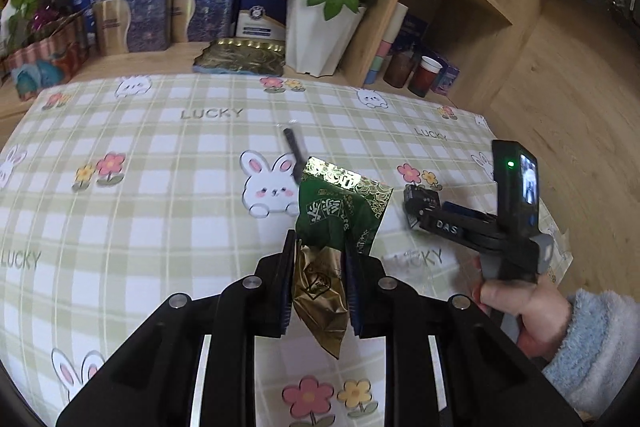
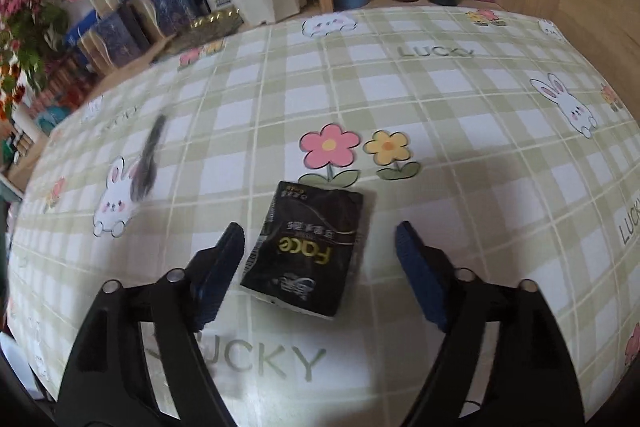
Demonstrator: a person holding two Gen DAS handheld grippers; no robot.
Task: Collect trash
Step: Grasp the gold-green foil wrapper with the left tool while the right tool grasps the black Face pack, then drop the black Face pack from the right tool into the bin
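I am holding the left tongs (image 1: 318, 259) pinched on two wrappers at once: a green foil packet (image 1: 340, 211) standing up above the pads and a gold foil packet (image 1: 320, 303) hanging below them, both lifted clear of the desk (image 1: 160, 187). I am keeping the right tongs (image 2: 320, 247) spread, with neither pad touching anything. A black tissue pack (image 2: 308, 251) is lying flat on the desk between the two pads, skewed to their line and sitting closer to the left pad. In the left view, the person's hand (image 1: 524, 311) is gripping the right tool low at the right.

Risks I am noting:

- The double pinch is looking marginal. The foil is slick and the packets overlap only partly inside the pads, so a jolt or a small slackening could let the gold one slide out.
- The black pack is lying flat and thin. If the pads are closing above its edges they will be skating over the top, or pushing it along the smooth cloth rather than lifting it.
- Its skew means the corners may be meeting the pads first, twisting the pack out of the grip.
- A dark stick-like piece (image 2: 148, 159) is lying further off on a rabbit print; it is blurred in both views, and I cannot tell what it is. It could be missed.
- No bin is appearing in either view, so where this load goes is unconfirmed.
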